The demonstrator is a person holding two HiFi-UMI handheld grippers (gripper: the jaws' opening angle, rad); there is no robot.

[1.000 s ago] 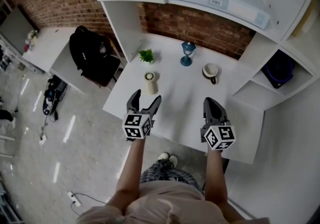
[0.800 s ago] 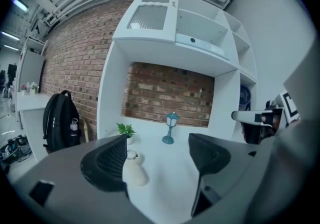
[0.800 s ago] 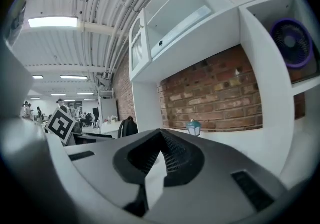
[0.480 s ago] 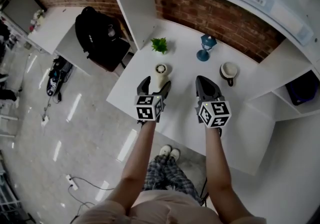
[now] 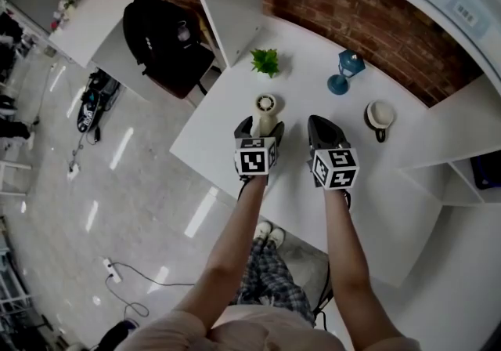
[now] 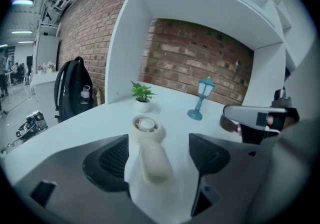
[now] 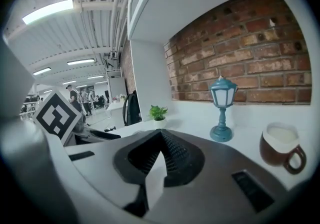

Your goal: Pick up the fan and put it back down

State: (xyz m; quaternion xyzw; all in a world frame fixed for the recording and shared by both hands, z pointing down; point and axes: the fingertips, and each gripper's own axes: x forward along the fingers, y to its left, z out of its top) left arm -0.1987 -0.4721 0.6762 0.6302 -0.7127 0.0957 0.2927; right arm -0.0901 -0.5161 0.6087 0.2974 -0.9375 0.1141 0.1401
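Observation:
The cream hand-held fan stands upright on the white table, its round head on top. In the left gripper view the fan sits between the two wide-apart jaws, not pinched. My left gripper is open, with its jaws on either side of the fan's handle. My right gripper hovers just to the right of the fan, apart from it. In the right gripper view the right gripper has its jaws closed together with nothing between them.
A small potted plant, a blue lantern lamp and a brown-and-white cup stand further back by the brick wall. A black backpack sits on a chair left of the table. White shelf walls flank the table.
Both grippers have moved forward across the table. The left one has come up to the fan, which now stands between its open jaws. The right stays shut.

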